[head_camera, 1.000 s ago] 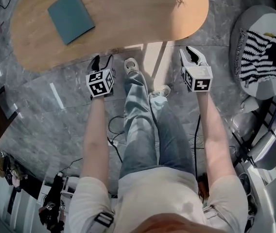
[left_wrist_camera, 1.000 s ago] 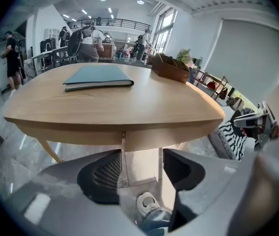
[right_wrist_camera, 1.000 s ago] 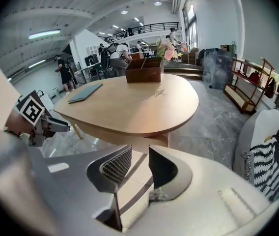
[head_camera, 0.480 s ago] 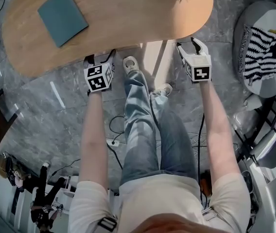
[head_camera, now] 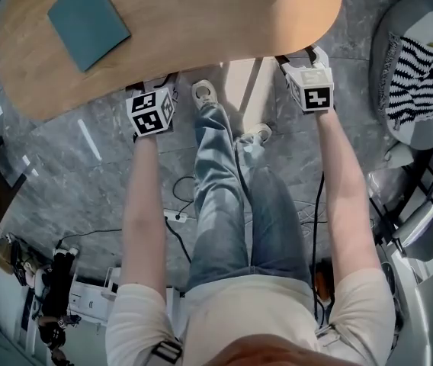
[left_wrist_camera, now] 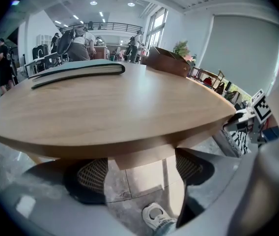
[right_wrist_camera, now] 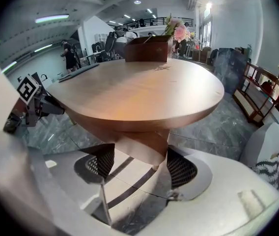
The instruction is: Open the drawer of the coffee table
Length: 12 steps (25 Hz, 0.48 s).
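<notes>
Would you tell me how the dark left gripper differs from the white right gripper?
The left gripper has a dark grey body; the right gripper is white. The left gripper is at the oval wooden coffee table's long edge, nearer the flat teal book; the right gripper is nearer its rounded end. Shared: both carry a marker cube, and both jaws are opening with nothing between them.

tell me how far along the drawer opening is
Done: the left tongs and right tongs are at the near edge of the coffee table. In hand: both sets of jaws are opening, with nothing between them. Left: nothing is gripped yet. The wooden block under the tabletop, probably the drawer front, looks untouched and needs grasping and pulling out.
</notes>
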{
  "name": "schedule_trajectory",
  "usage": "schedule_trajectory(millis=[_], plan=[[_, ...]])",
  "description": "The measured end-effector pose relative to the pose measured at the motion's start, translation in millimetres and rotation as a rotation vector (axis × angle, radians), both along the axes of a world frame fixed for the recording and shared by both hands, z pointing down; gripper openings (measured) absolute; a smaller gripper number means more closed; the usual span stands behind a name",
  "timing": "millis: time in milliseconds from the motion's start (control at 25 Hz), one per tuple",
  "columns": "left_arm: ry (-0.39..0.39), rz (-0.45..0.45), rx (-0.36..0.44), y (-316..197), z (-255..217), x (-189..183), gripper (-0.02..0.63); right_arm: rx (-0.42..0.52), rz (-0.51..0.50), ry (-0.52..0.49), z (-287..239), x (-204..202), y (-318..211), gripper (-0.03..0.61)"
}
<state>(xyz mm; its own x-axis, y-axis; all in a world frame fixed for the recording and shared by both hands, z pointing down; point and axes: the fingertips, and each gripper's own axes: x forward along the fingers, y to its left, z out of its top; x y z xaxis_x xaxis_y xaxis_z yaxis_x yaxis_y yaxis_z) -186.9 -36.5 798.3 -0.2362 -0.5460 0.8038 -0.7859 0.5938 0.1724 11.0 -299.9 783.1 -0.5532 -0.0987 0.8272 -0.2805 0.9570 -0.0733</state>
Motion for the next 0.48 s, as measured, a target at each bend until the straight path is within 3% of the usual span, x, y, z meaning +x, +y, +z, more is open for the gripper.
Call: schedule_trajectory(millis=[480], plan=[[0.001, 0.024, -0.003, -6.7, -1.8, 4.8, 0.399, -0.016, -0.008, 0.000, 4.6, -0.9, -0.3, 0.334]])
